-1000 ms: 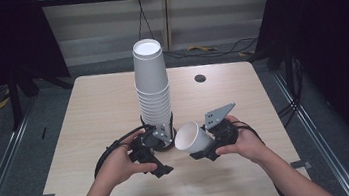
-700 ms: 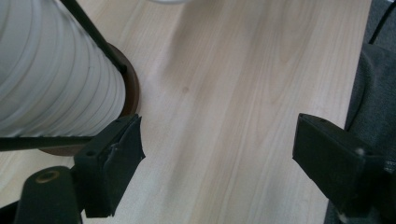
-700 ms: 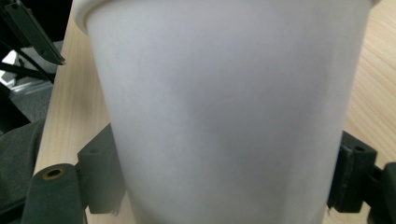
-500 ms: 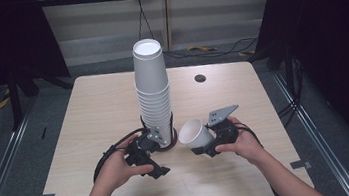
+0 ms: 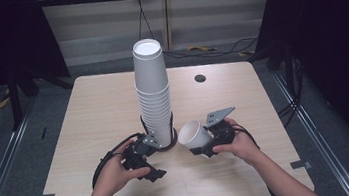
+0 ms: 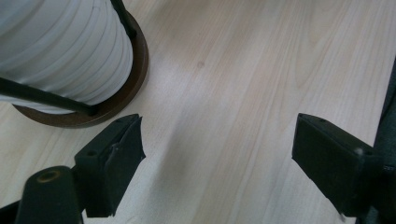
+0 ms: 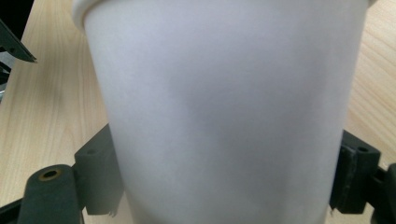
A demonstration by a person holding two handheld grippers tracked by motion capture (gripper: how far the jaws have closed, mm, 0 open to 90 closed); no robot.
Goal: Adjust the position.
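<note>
Right tool [image 5: 203, 142] clamps a single white paper cup [image 5: 193, 134] between its two jaws, the pads pressing on the cup's sides; the cup lies tilted, its open mouth turned toward the stack. Just beyond that mouth, a tall stack of upturned white cups [image 5: 153, 93] stands on a round brown base [image 6: 119, 98] on the bench [image 5: 89, 118]. Left tool [image 5: 145, 158] sits low beside that base, its jaws parted with bare wood between them, gripping nothing.

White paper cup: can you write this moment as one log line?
right tongs: shut on white paper cup | left tongs: open, empty | tall cup stack: upright
</note>
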